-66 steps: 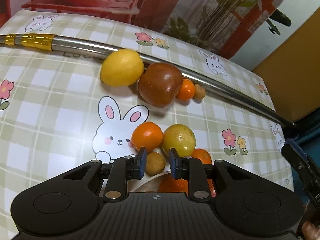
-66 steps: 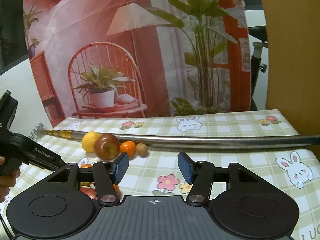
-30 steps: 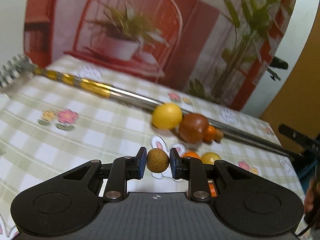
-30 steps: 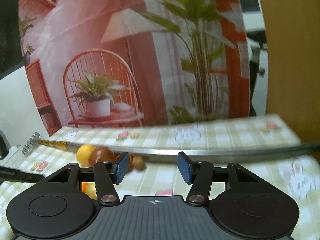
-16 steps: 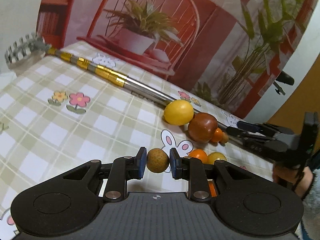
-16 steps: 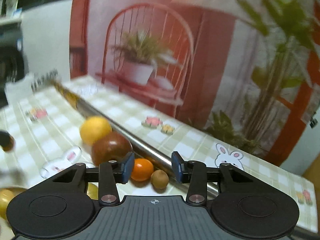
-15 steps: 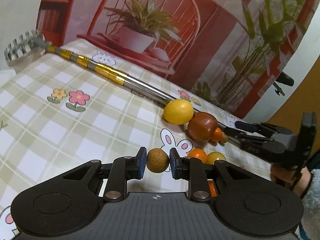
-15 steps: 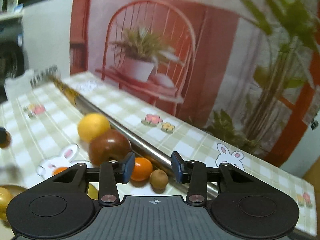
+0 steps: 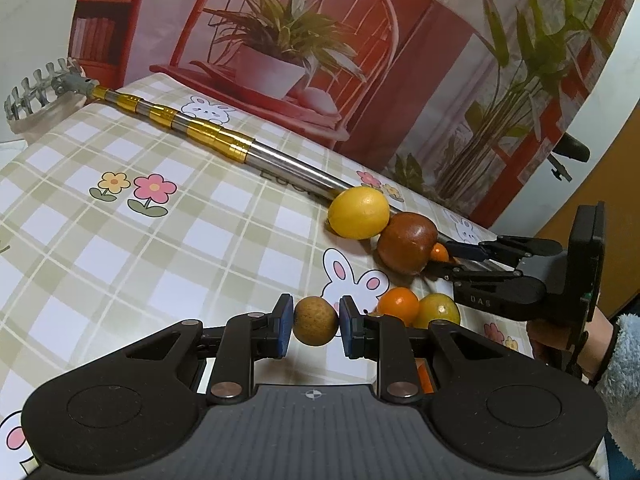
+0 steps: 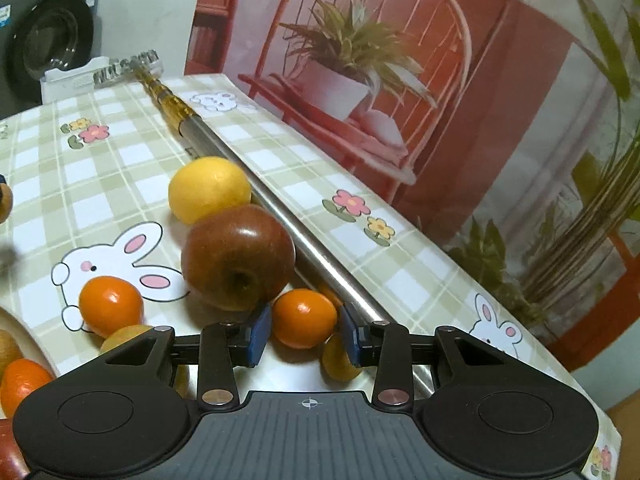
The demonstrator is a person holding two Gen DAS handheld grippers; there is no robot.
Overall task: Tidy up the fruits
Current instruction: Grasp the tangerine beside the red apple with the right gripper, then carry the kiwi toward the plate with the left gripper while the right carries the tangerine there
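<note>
A small brown fruit [image 9: 315, 321] is carried clear of the worktop [image 9: 120, 240], clamped between the fingers [image 9: 283, 330] of the left gripper [image 9: 314, 326]; judged a pick in transit, held high so the fruit below is cleared. The right gripper [image 10: 305, 334] is set low at the fruit row, its fingers [image 10: 258, 334] having just been closing and now pressed on a small orange [image 10: 303, 323]. That orange lies just beside the red-brown apple [image 10: 238, 256], with a lemon [image 10: 209, 189] behind the apple, all lined against a metal telescopic pole [image 10: 280, 224] running corner to corner across the worktop; the pole appears to serve as a stop so round fruit cannot roll. A second small brown fruit [image 10: 338, 356] lies just beside the held orange, partly hidden. Another orange [image 10: 110, 305] sits on the rabbit print, apart from the row. A plate rim [image 10: 24, 332] with more fruit is seen at the near left edge; probably the source pile.
</note>
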